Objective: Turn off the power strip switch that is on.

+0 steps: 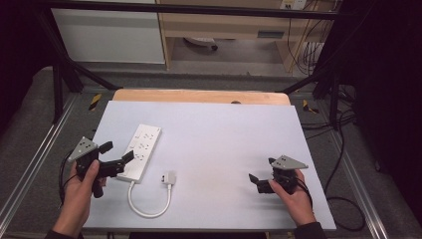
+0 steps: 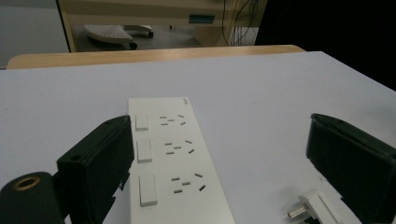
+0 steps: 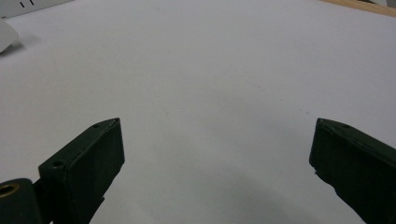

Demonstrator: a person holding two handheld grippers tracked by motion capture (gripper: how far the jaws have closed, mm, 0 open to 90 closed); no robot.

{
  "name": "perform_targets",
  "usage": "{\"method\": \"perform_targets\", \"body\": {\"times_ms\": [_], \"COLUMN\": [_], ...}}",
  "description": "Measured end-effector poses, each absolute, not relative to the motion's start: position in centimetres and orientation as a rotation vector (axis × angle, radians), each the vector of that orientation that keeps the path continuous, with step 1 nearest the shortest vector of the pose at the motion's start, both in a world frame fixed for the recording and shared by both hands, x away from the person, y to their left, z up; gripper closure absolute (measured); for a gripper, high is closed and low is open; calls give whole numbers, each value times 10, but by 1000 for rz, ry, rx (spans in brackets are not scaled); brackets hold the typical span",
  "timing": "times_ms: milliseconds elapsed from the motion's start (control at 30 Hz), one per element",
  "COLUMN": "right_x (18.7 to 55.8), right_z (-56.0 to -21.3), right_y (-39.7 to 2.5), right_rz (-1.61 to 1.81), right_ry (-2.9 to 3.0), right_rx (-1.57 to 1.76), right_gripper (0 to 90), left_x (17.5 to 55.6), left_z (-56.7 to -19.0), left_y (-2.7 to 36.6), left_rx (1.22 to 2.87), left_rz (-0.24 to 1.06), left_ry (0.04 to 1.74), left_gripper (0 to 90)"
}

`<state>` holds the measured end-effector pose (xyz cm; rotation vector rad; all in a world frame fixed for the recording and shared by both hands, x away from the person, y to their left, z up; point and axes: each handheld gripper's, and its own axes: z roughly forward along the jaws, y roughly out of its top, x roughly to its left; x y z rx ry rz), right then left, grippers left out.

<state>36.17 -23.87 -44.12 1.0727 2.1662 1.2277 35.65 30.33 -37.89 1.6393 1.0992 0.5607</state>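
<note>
Resting on the bench point(image 1: 224, 139), the power strip point(image 1: 142, 151) lies at left, plug point(image 1: 168, 177) just beside its near end. Left claw point(image 1: 116, 153) open at the strip's near end; right claw point(image 1: 260, 176) open, well apart. Left gripper view: jaws spread, strip point(image 2: 170, 158) between them, plug point(image 2: 314, 209) by one jaw. Right gripper view: jaws wide over bare bench point(image 3: 210, 84).

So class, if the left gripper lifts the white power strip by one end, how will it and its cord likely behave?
The power strip looks a rigid, flat slab, so it probably stays stiff and won't roll. Its cord lies in a loose loop, so it likely dangles, dragging the plug. The smooth casing may slip between the open left gripper jaws.
</note>
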Motion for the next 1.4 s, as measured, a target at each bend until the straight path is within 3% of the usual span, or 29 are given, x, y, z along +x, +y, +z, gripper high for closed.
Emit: {"method": "perform_targets", "body": {"times_ms": [1400], "right_x": [362], "right_z": [-441], "right_y": [-239], "right_rz": [1223], "right_ry": [2162], "right_rx": [1078], "right_gripper": [37], "left_x": [307], "left_z": [-424], "left_y": [307], "left_rx": [1739], "left_rz": [480], "left_ry": [1133], "left_gripper": [76]}}
